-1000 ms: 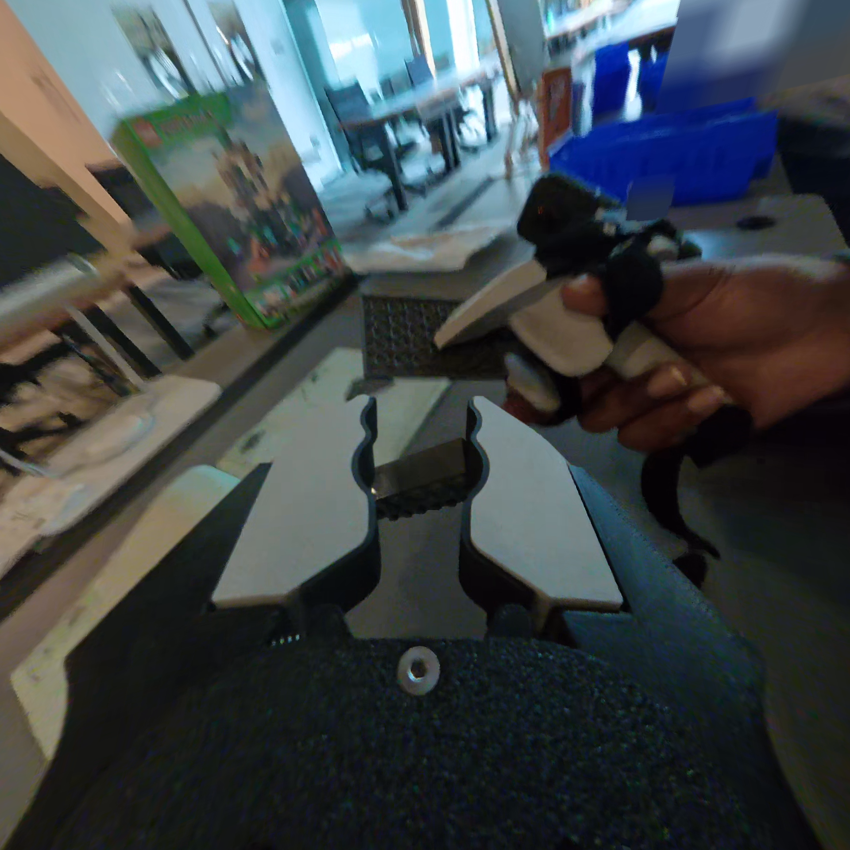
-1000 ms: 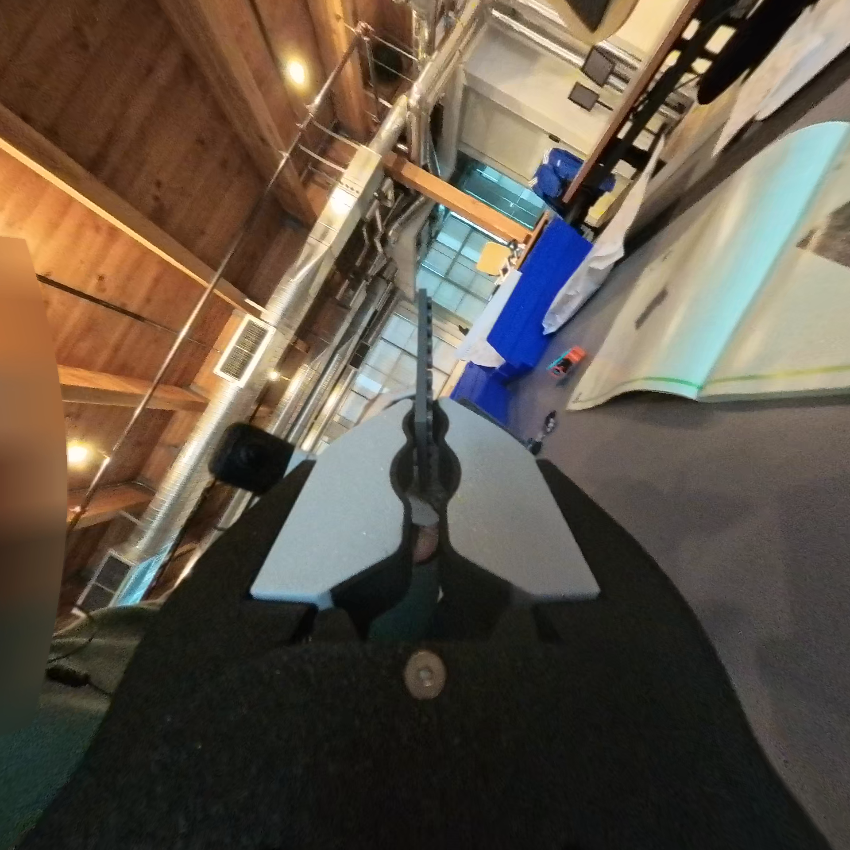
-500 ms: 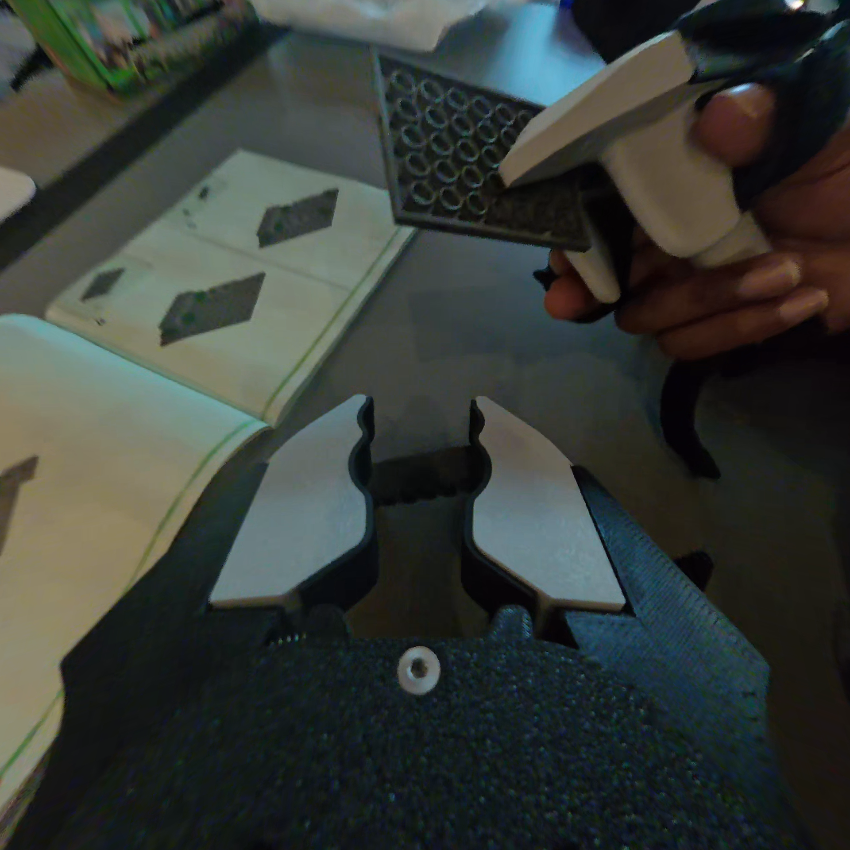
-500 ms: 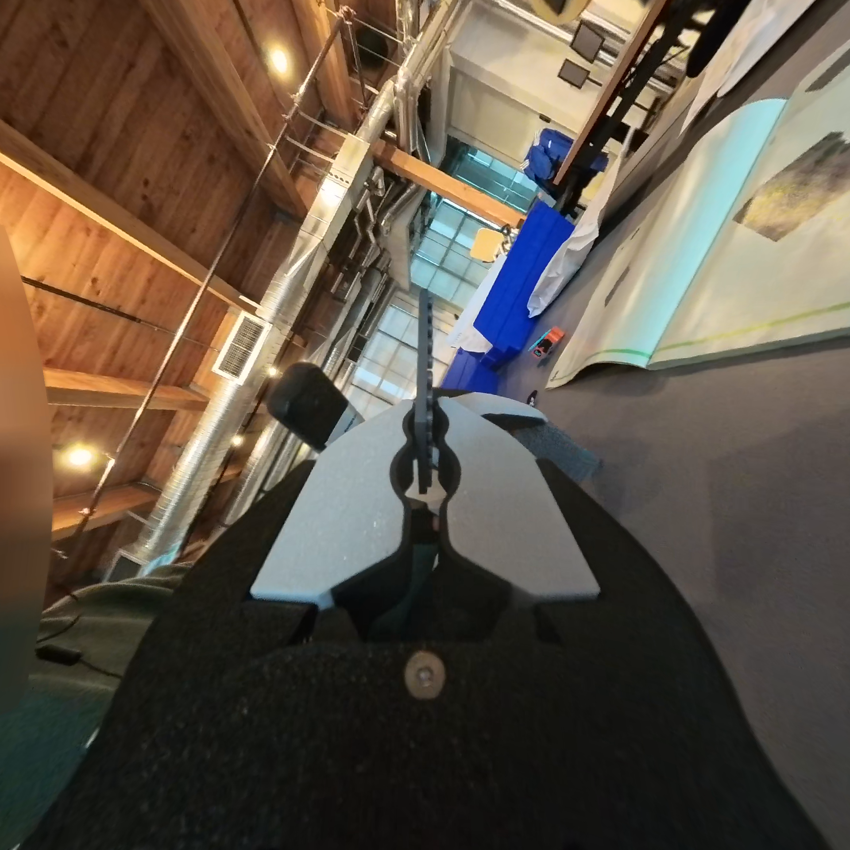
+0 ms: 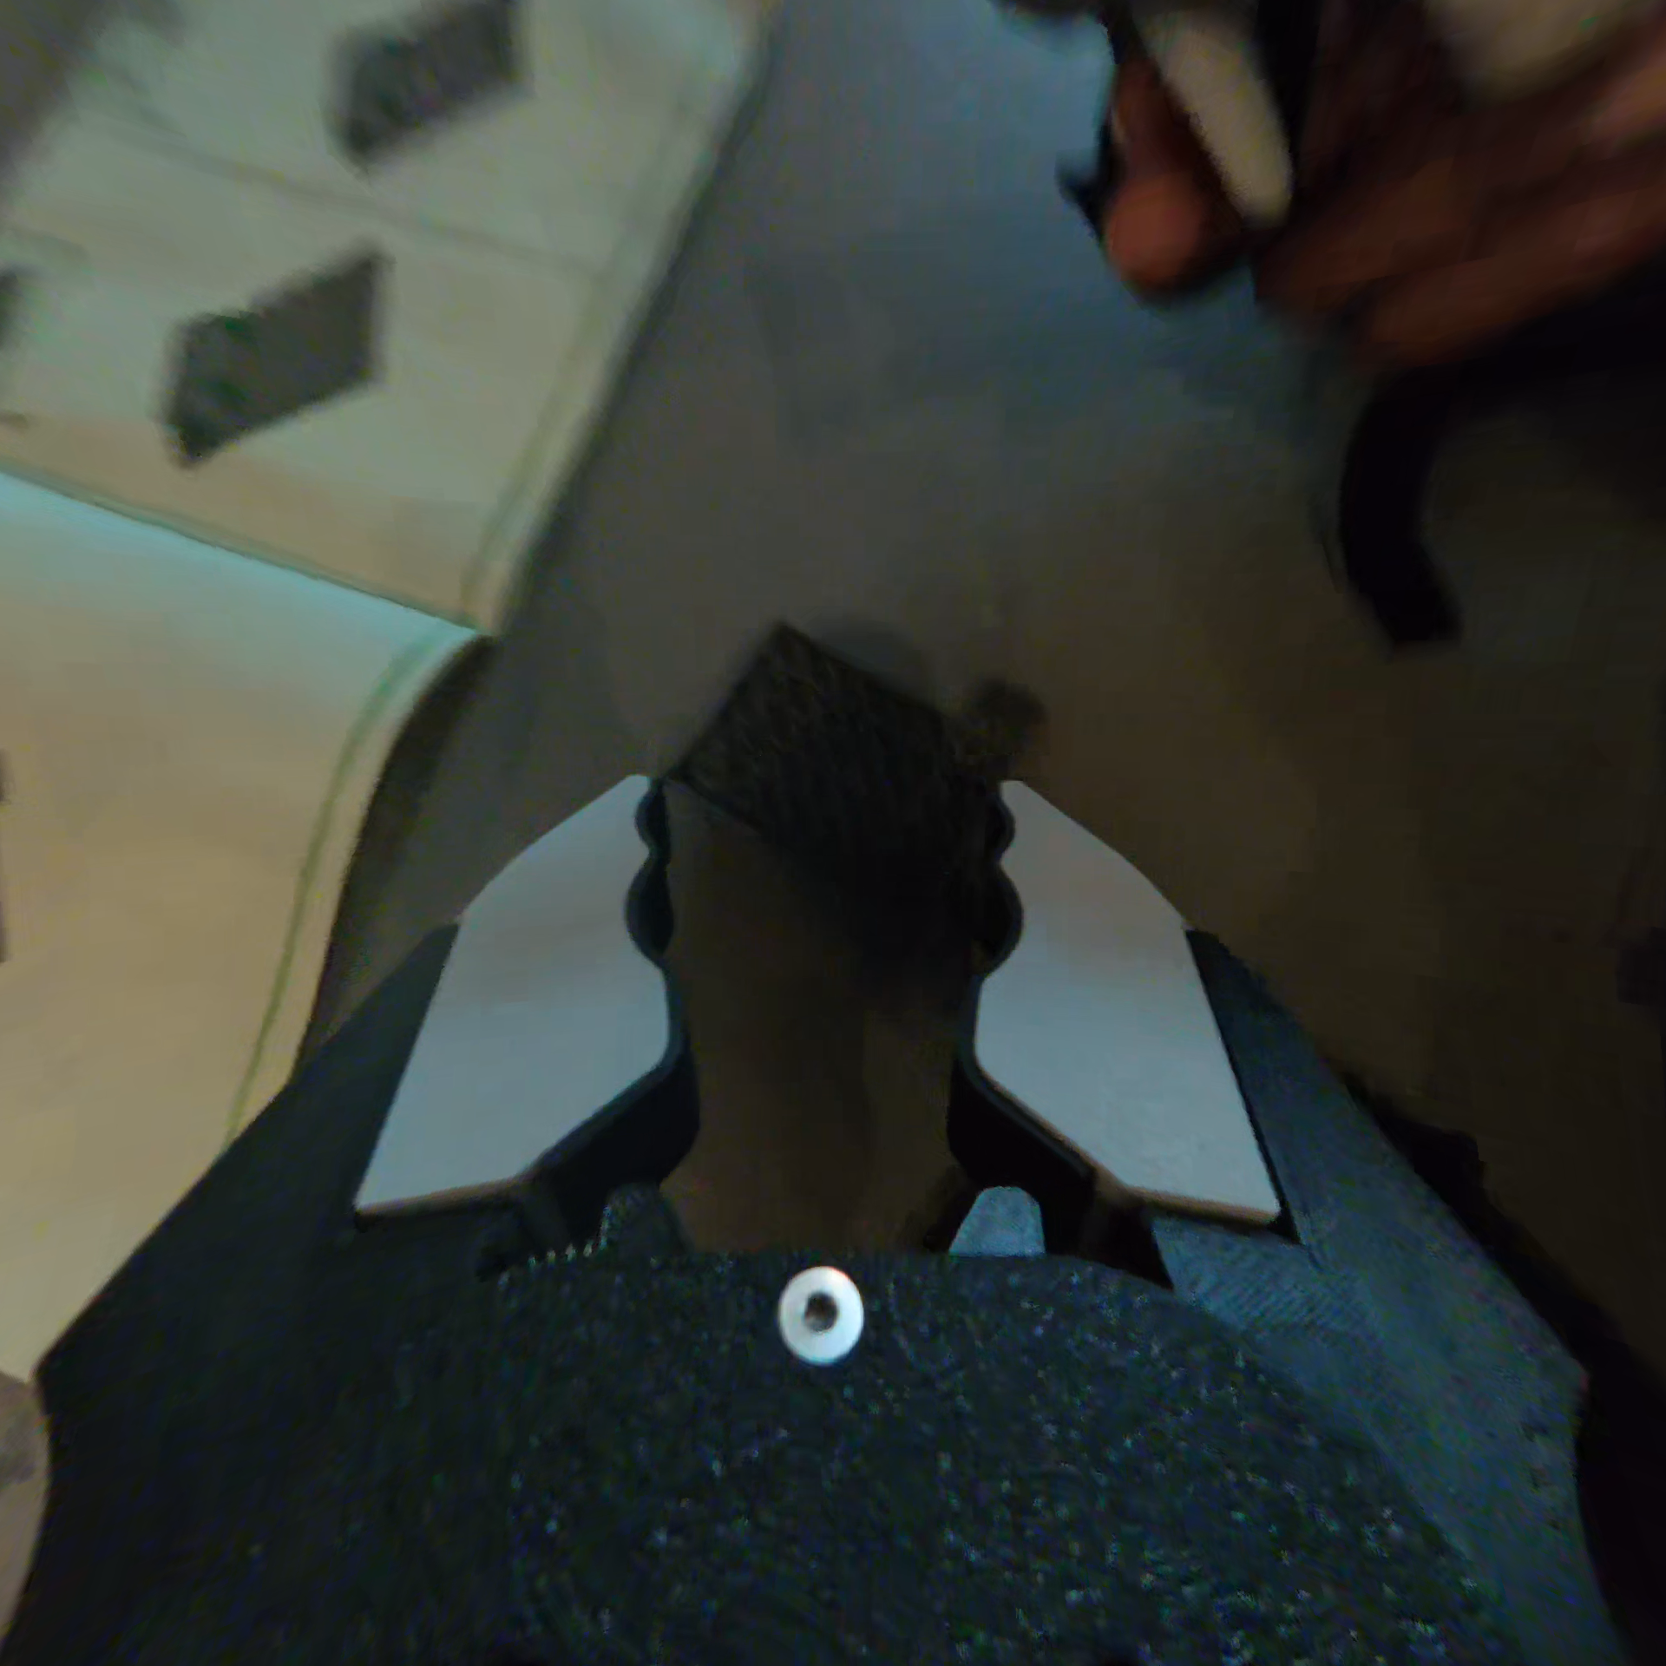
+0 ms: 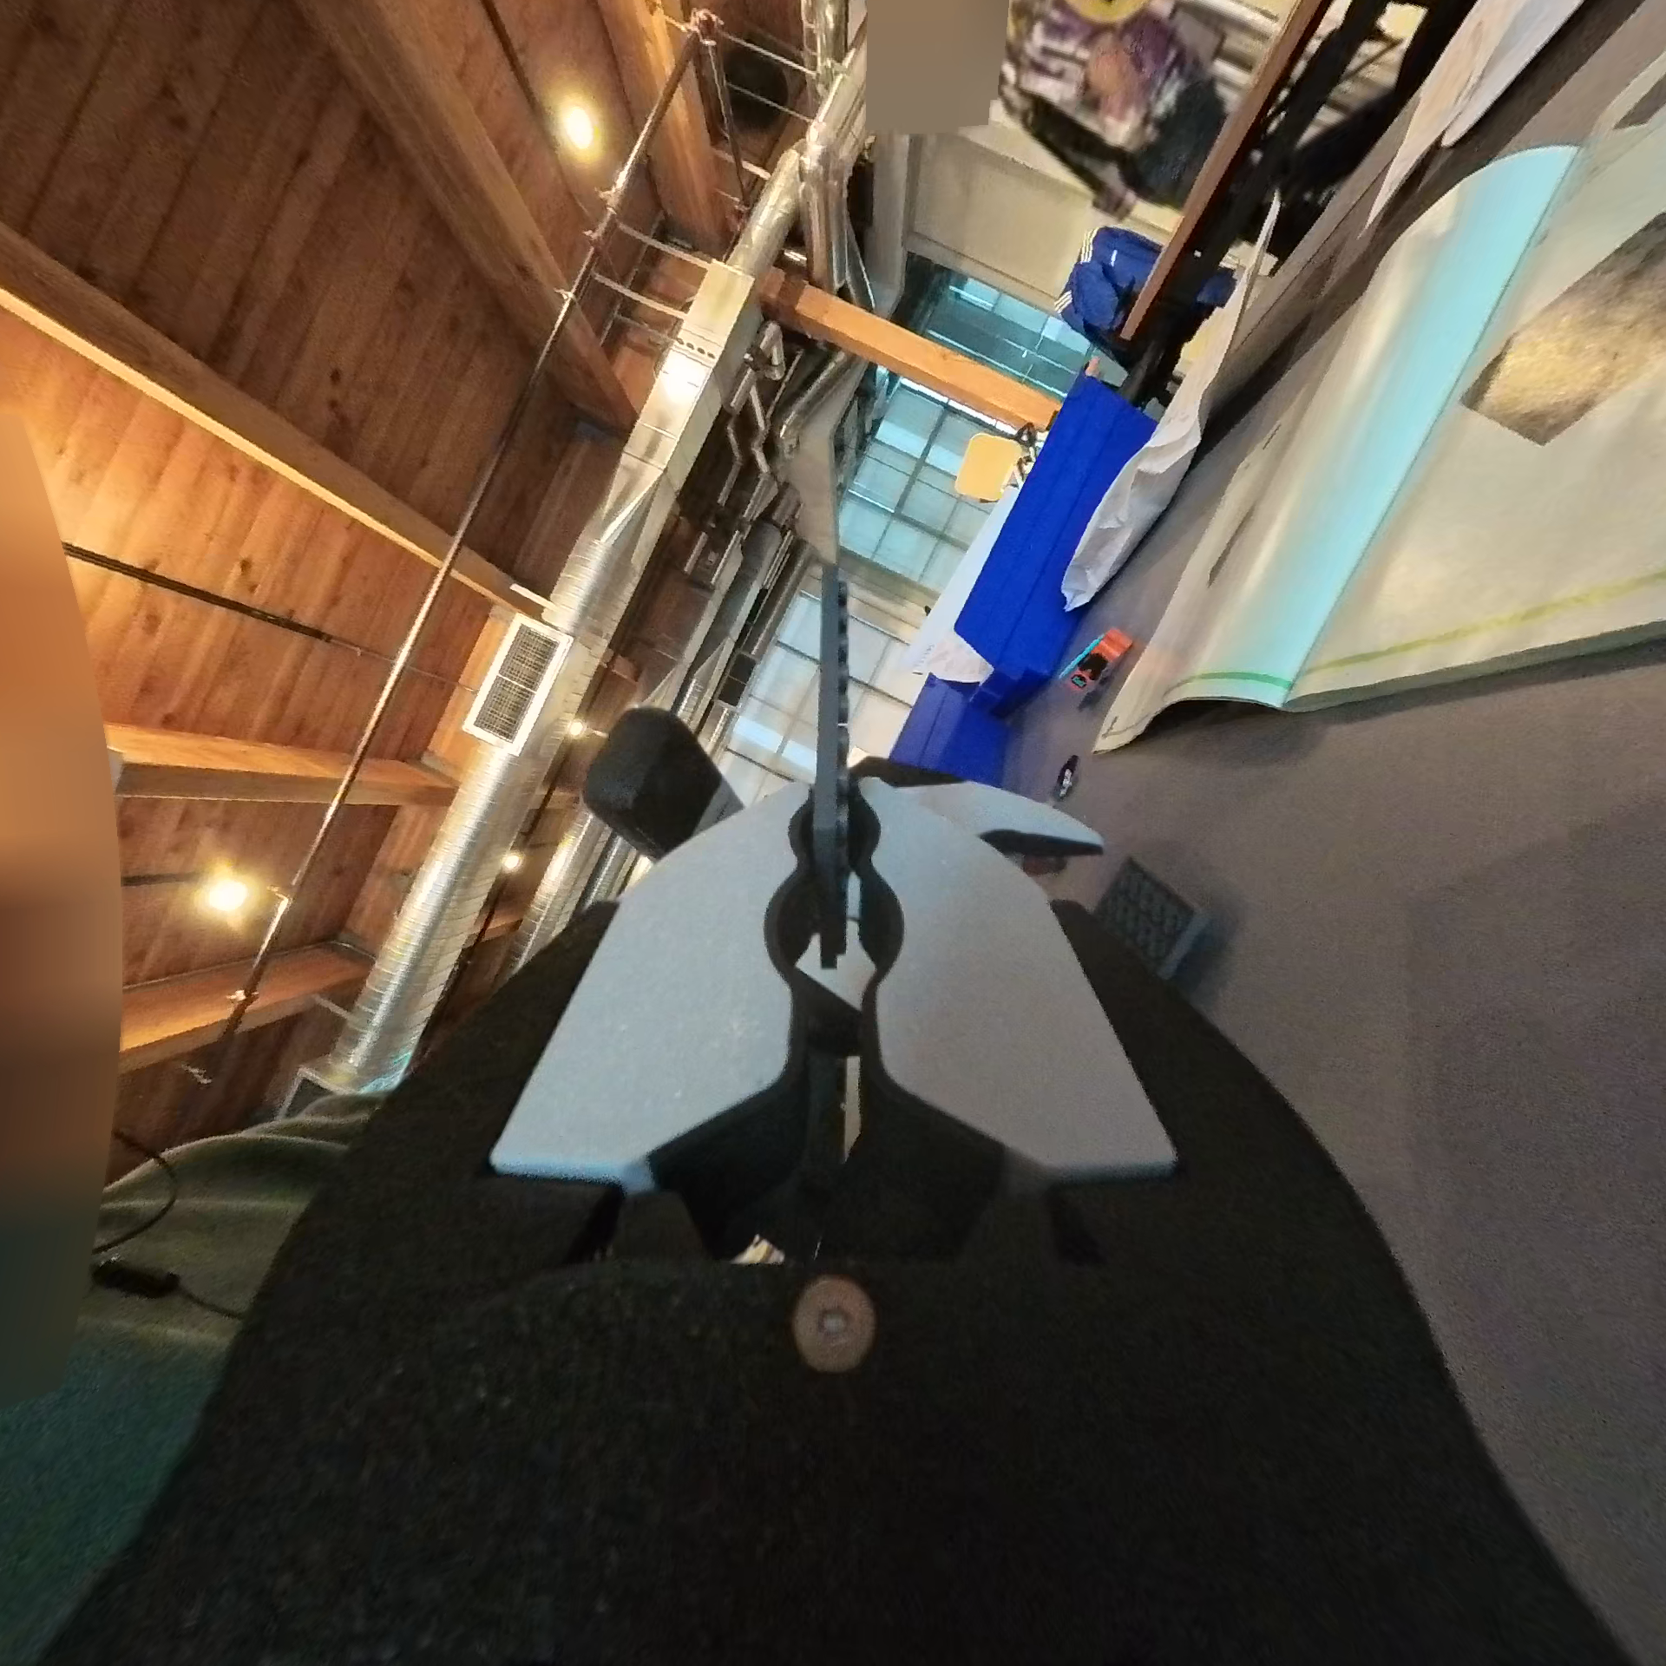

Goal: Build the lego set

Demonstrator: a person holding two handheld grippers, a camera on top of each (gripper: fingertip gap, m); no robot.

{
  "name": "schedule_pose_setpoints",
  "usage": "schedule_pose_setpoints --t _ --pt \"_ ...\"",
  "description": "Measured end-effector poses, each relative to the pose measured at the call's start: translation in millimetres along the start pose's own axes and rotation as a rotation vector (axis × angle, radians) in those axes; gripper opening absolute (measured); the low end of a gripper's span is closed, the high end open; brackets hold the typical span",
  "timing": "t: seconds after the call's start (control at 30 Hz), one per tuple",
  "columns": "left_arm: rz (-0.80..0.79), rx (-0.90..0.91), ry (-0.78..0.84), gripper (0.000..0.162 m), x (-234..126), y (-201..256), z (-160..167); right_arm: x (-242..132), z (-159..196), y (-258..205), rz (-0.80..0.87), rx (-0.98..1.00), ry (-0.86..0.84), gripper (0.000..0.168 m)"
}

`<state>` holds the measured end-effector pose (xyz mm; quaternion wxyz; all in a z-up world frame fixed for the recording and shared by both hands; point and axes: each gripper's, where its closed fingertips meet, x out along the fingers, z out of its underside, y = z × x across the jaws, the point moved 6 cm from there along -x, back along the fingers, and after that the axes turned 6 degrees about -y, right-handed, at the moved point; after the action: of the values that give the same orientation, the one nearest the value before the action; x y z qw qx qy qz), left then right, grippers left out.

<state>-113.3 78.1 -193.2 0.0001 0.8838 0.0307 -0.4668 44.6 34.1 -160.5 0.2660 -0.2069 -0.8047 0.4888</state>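
A thin dark plate [image 6: 831, 721] is clamped edge-on in the right gripper [image 6: 834, 816], raised off the table [image 6: 1406, 901]. The left gripper [image 5: 822, 811] is spread wide over a small dark piece [image 5: 811, 748] lying on the table beside the manual [image 5: 270, 315].

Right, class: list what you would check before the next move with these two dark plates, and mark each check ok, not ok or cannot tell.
1. Right tongs shut on the big plate: ok.
2. Big plate in line with the tongs, seen edge-on: ok.
3. Left tongs open, jaws well apart: ok.
4. Small plate down on the table, at the left tips: ok.
5. Left tongs free of the small plate: cannot tell, the view is blurred.
6. Booklet apart from the small plate, off to its left: ok.
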Motion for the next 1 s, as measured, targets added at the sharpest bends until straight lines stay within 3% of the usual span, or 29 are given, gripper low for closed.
schedule_pose_setpoints --t 0.27,0.6,0.77,0.83,1.0 --pt "0.153 0.273 -0.3 0.1 17.9 -0.1 -5.8 -1.5 -1.3 -1.3 -0.008 0.0 0.008 0.005" --pt "0.245 0.588 -0.497 0.095 25.9 2.0 -17.5 -6.5 -5.4 0.5 -0.017 0.016 0.036 0.005" --pt "0.261 0.643 -0.512 0.076 25.1 -4.0 -19.7 -9.1 -7.1 0.8 -0.016 0.014 0.049 0.004" --pt "0.26 0.629 -0.493 0.075 24.4 -4.8 -18.8 -10.4 -7.9 1.0 -0.014 0.012 0.055 0.004" --pt "0.162 0.514 -0.294 0.074 18.3 -8.0 -19.6 -11.8 -9.0 0.8 -0.007 0.001 0.063 0.004"
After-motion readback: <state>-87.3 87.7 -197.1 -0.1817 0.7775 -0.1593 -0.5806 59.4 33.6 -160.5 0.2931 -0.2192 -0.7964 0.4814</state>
